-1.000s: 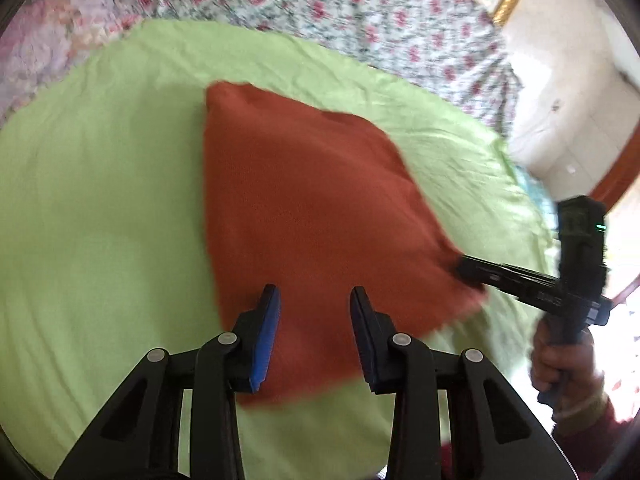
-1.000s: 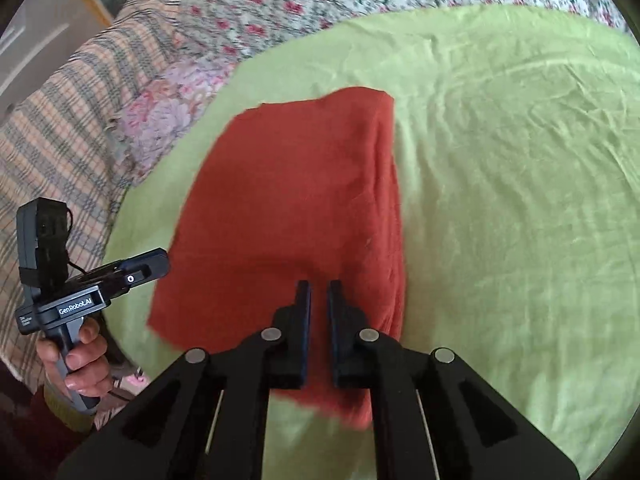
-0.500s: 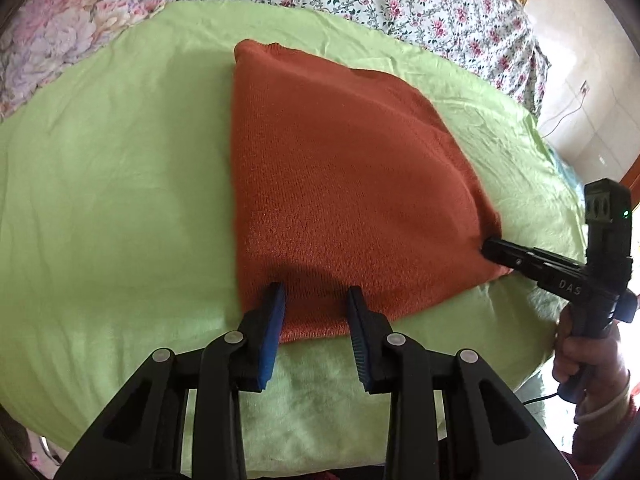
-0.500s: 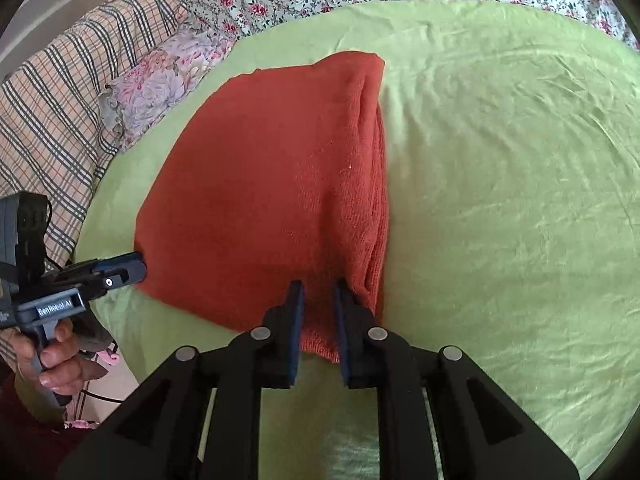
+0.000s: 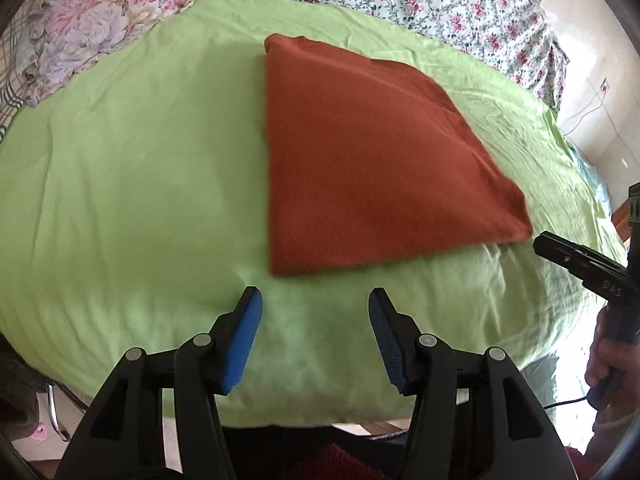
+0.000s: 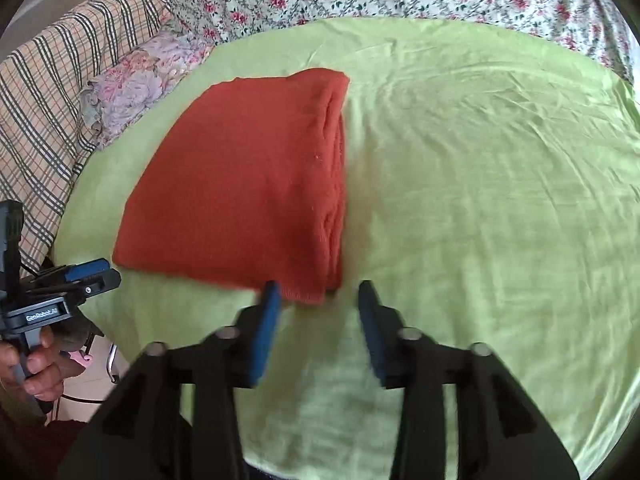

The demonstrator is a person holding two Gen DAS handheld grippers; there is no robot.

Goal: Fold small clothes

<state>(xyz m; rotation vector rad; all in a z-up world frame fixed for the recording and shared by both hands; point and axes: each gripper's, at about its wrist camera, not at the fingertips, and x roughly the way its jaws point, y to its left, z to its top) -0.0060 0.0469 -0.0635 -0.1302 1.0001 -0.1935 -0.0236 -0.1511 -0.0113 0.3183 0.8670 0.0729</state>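
The rust-red garment (image 5: 372, 160) lies folded flat on the green sheet (image 5: 120, 184), seemingly finished, with both the left gripper (image 5: 316, 300) and right gripper (image 6: 318, 296) just opened, holding nothing.

green sheet (image 5: 120, 200) bare around folded cloth (image 5: 360, 160)

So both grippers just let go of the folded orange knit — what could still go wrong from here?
The right gripper, jaws just opened, sits with the orange knit's near corner at its tips, so moving off could snag that corner and drag the fold open. The stacked layers along that edge look loose and may slump. The left gripper looks clear.
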